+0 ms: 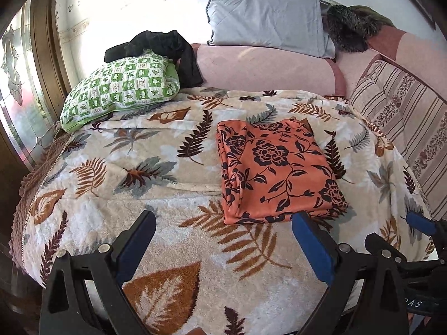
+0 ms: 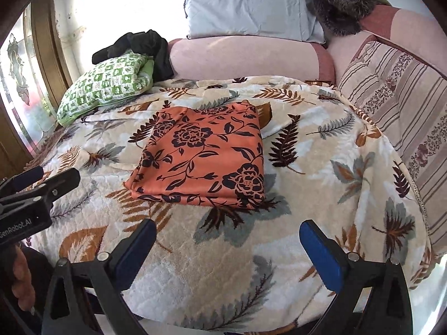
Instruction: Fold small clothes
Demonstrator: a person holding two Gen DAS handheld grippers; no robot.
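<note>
An orange garment with a dark flower print (image 1: 276, 167) (image 2: 206, 159) lies folded into a flat rectangle on the leaf-patterned blanket (image 1: 134, 184) (image 2: 321, 195). My left gripper (image 1: 223, 220) hangs above the blanket just in front of the garment's near edge, open, with nothing between its blue pads. My right gripper (image 2: 227, 229) is also open and empty, a short way back from the garment's near edge. Each gripper shows in the other's view: the right one (image 1: 405, 234) at the right edge, the left one (image 2: 50, 178) at the left edge.
A green checked pillow (image 1: 123, 89) with a black garment (image 1: 162, 47) on it lies at the back left. A pink bolster (image 1: 268, 69), a grey pillow (image 1: 265, 16) and a striped cushion (image 1: 405, 117) line the back and right. A glazed wooden door (image 1: 25, 83) stands left.
</note>
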